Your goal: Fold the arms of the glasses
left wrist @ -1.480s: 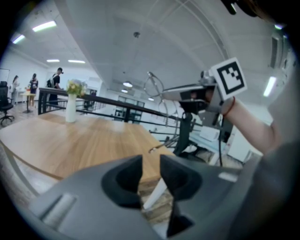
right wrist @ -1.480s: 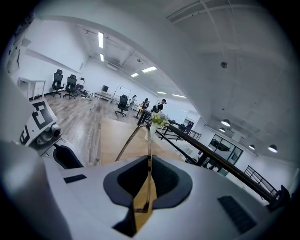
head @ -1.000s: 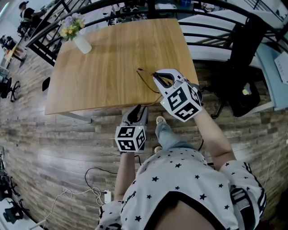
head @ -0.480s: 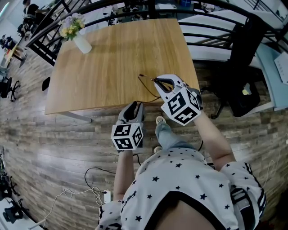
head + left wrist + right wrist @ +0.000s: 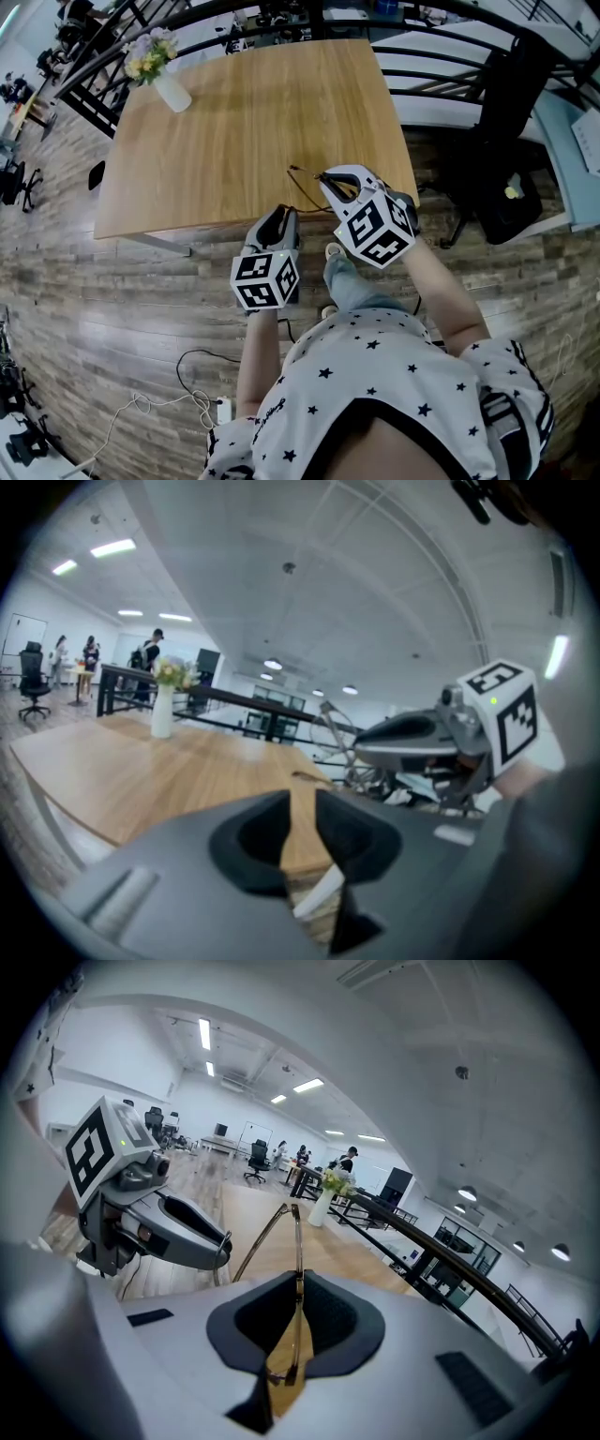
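- Grey left gripper (image 5: pixel 279 217), nearest the person, at the table's front edge: jaws closing, narrow gap, nothing between them.
- Right gripper (image 5: pixel 298 1288), just beyond: jaws clamped on thin gold-wire glasses (image 5: pixel 292 1241), held above the wooden table (image 5: pixel 244 122).
- White vase (image 5: pixel 172 91) of flowers stands at the far left corner.
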A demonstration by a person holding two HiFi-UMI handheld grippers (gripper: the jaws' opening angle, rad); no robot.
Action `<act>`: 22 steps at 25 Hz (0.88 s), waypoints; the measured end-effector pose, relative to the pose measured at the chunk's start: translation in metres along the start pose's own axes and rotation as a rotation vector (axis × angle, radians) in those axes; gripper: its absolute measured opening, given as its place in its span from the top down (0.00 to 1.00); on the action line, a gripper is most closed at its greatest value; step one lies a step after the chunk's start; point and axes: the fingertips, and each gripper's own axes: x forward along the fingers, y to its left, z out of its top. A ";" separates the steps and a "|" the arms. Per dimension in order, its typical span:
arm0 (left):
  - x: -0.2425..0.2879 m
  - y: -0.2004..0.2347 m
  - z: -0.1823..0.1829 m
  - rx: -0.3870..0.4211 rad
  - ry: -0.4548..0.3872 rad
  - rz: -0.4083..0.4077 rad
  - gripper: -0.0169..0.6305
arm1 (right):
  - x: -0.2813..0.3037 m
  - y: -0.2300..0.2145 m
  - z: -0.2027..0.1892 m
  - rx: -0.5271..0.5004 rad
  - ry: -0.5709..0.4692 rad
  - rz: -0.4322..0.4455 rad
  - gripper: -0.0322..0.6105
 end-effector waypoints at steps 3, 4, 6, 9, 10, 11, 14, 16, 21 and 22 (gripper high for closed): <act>0.001 0.000 0.001 -0.004 0.000 0.001 0.85 | 0.001 0.005 0.001 0.002 -0.004 0.008 0.92; 0.001 0.000 0.001 -0.005 0.000 0.002 0.85 | 0.001 0.007 0.002 0.002 -0.005 0.011 0.92; 0.001 0.000 0.002 -0.009 0.000 0.006 0.85 | 0.002 0.010 0.003 0.002 -0.008 0.016 0.92; 0.003 0.000 0.006 -0.013 -0.001 0.011 0.85 | 0.003 0.013 0.004 0.001 -0.010 0.023 0.92; 0.004 0.000 0.007 -0.013 -0.002 0.012 0.85 | 0.003 0.015 0.004 0.000 -0.010 0.025 0.92; 0.004 0.000 0.008 -0.014 -0.001 0.013 0.85 | 0.003 0.016 0.005 0.000 -0.011 0.028 0.92; 0.005 0.001 0.009 -0.012 0.000 0.012 0.85 | 0.005 0.020 0.007 0.002 -0.014 0.031 0.92; 0.005 0.000 0.009 -0.011 0.001 0.010 0.85 | 0.005 0.020 0.008 0.004 -0.017 0.029 0.92; 0.004 -0.003 0.009 -0.014 0.000 0.002 0.85 | 0.004 0.018 0.011 0.009 -0.024 0.018 0.92; 0.003 -0.004 0.009 -0.015 -0.001 0.001 0.85 | 0.004 0.017 0.012 0.010 -0.025 0.015 0.92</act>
